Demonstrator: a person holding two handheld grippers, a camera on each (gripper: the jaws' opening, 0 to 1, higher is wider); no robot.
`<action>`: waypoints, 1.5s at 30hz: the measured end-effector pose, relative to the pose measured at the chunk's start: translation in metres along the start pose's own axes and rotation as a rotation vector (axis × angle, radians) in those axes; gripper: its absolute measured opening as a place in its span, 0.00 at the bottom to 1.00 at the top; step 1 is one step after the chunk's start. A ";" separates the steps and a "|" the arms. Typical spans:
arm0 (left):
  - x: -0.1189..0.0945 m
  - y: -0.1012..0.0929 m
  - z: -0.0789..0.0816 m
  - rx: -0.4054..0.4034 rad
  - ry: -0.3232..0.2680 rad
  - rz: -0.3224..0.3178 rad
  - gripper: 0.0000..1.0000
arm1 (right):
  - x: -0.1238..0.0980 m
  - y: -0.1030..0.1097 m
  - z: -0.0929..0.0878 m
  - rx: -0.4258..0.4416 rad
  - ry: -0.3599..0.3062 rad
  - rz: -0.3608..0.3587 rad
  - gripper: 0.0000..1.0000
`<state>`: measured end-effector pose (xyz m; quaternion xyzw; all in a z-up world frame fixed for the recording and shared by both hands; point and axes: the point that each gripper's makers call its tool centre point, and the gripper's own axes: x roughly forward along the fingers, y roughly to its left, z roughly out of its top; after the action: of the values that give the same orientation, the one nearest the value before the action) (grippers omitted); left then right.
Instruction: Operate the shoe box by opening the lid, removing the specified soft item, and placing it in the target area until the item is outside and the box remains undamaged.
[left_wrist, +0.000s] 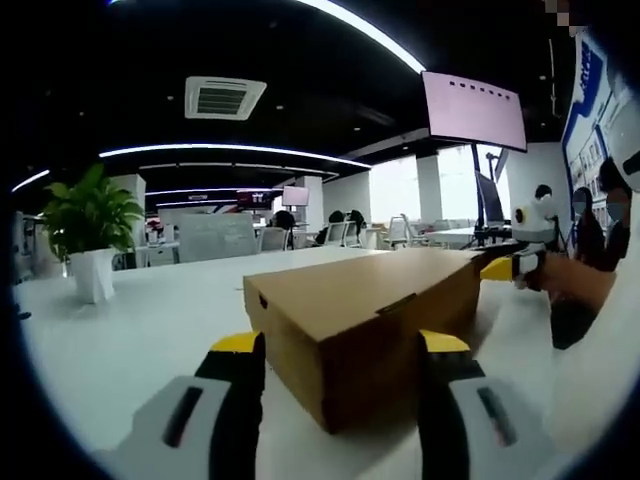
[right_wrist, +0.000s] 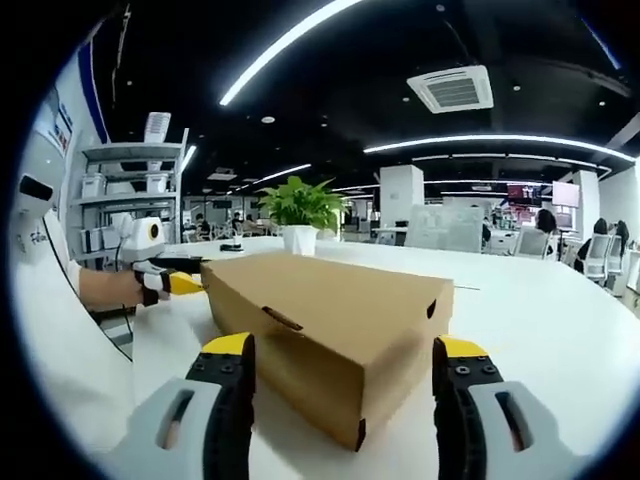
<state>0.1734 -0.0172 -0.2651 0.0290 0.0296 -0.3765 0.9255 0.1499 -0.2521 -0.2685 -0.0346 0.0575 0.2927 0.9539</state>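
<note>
A wide white table (left_wrist: 150, 300) carries the brown cardboard shoe box (left_wrist: 365, 305), its lid down flat, so whatever is inside is hidden. The box lies lengthwise between the two tools, one corner at each. The left gripper (left_wrist: 340, 375) has its jaws spread wide on either side of the near corner, not pressing it. The right gripper (right_wrist: 340, 385) is spread the same way at the opposite end. Around it is an open office with a dark ceiling and light strips. A potted plant (right_wrist: 300, 212) stands on the table beyond the box.
</note>
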 end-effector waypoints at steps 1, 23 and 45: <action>-0.001 0.001 -0.001 0.008 0.009 0.003 0.72 | -0.002 -0.001 0.002 -0.009 -0.009 -0.011 0.71; -0.021 -0.015 0.013 0.297 0.004 -0.055 0.54 | -0.026 0.007 0.042 -0.320 -0.128 0.009 0.66; -0.033 -0.009 0.044 0.579 -0.020 -0.008 0.58 | -0.043 0.041 0.063 -0.578 -0.168 0.100 0.56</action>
<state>0.1454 -0.0042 -0.2188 0.2882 -0.0879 -0.3731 0.8775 0.0972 -0.2352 -0.2023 -0.2772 -0.1055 0.3451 0.8904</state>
